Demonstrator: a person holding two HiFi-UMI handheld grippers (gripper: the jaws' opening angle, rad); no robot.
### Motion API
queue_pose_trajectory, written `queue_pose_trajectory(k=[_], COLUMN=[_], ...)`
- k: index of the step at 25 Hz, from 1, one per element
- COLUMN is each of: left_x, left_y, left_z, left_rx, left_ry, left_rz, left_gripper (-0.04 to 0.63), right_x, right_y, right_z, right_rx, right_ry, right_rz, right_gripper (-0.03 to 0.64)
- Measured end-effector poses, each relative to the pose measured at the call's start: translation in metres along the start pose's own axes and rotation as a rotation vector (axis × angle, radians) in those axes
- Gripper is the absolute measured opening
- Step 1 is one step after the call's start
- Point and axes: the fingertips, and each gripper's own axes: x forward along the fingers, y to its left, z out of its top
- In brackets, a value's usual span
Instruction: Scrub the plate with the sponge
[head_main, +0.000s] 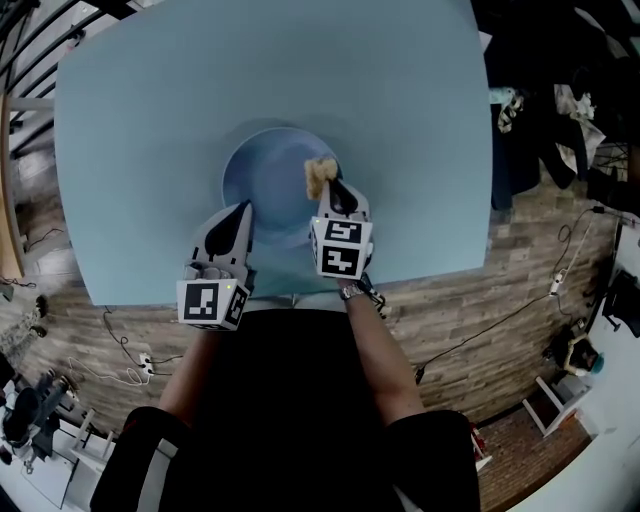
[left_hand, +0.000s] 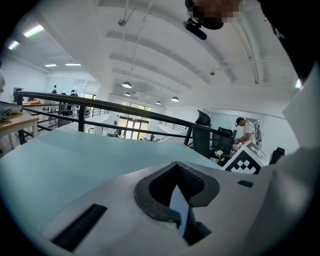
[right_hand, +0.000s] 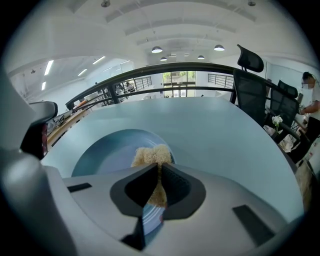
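Note:
A round blue plate (head_main: 265, 170) lies on the pale blue table (head_main: 140, 120), near its front edge. My right gripper (head_main: 329, 190) is shut on a tan sponge (head_main: 319, 176), which rests on the plate's right side. In the right gripper view the sponge (right_hand: 151, 154) sticks out past the jaws of that gripper (right_hand: 159, 169), over the plate (right_hand: 105, 150). My left gripper (head_main: 243, 208) sits at the plate's near-left rim. Its jaws (left_hand: 176, 167) stand shut, with a thin blue sliver between them that looks like the rim. The plate is otherwise hidden in that view.
The table's front edge runs just under both grippers, with the person's legs below it. A black railing (right_hand: 165, 70) runs behind the table. Office chairs (right_hand: 252, 85) and a person (left_hand: 245, 132) are off to the right. Cables lie on the brick-patterned floor (head_main: 520, 300).

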Motion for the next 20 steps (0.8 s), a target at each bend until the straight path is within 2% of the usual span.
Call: queue_pose_trajectory(k=[8, 20], left_x=[-0.008, -0.044], left_y=[0.0, 0.018], left_z=[0.0, -0.004], left_rx=[-0.002, -0.01], left_ry=[-0.013, -0.028], left_rz=[0.011, 0.076], left_gripper=[0.002, 0.002], right_x=[-0.013, -0.02], right_y=[0.004, 0.066], right_z=[0.005, 0.001], right_rx=[-0.015, -0.072], right_ry=[-0.04, -0.041], right_rz=[0.007, 0.128], right_gripper=[0.028, 0.026])
